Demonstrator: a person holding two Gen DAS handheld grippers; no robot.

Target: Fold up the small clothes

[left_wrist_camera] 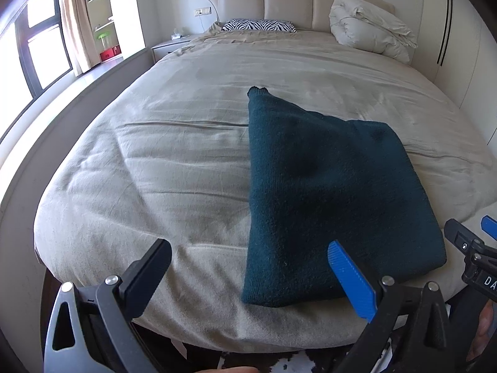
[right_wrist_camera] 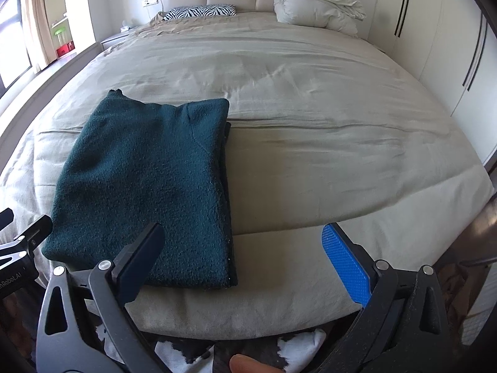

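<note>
The dark green sweater [left_wrist_camera: 326, 192] lay folded on the bed [left_wrist_camera: 161, 161] near its foot edge, its long axis running away toward the headboard, between the two claws. The left claw [left_wrist_camera: 251, 276] and right claw [right_wrist_camera: 248, 264] both hung spread wide and empty above that near edge, neither plainly nearer. Only the right wrist view showed the stacked layers along the sweater's right edge; the left showed its sleeve end poking out at the far corner.

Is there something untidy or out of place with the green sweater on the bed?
Mostly tidy. The dark green sweater lies folded on the bed, but one narrow end sticks out past the far edge, so the fold is not square. Both the left gripper and the right gripper are open and empty.
</note>
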